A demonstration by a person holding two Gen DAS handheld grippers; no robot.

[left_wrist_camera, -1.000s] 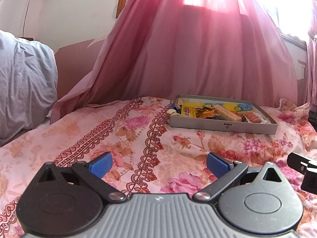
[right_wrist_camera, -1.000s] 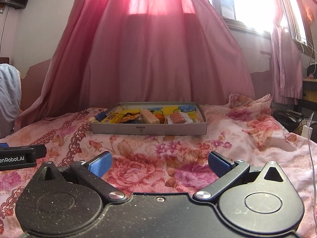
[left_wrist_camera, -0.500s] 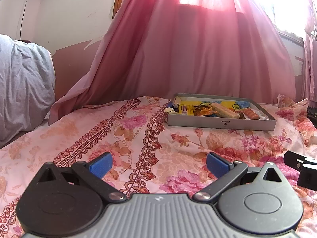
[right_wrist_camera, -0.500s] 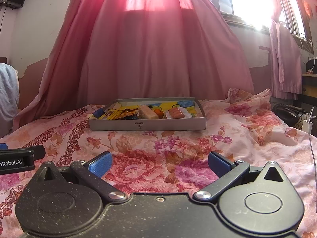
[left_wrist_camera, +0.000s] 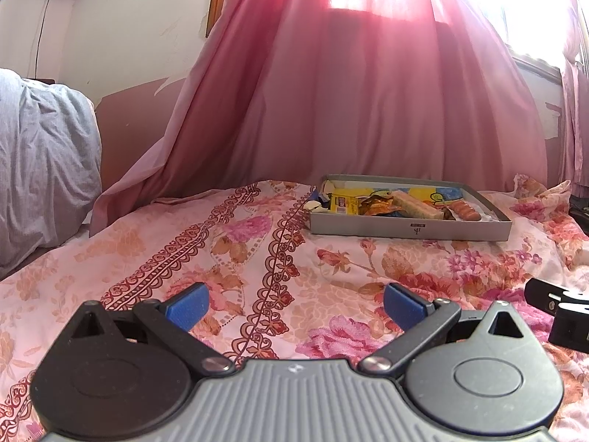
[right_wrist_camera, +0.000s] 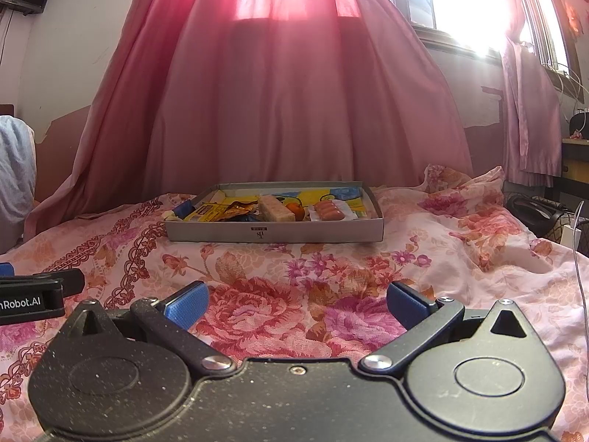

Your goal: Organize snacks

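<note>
though crosswise, snack tray (right_wrist_camera: 274,230) level

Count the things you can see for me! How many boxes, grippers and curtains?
Box of snacks: 1
Snacks in it: too jumbled to count
Grippers: 2, the left gripper and the right gripper, both open and empty
Pink curtains: 2, a big curtain and a side curtain
Total: 5 things
</note>
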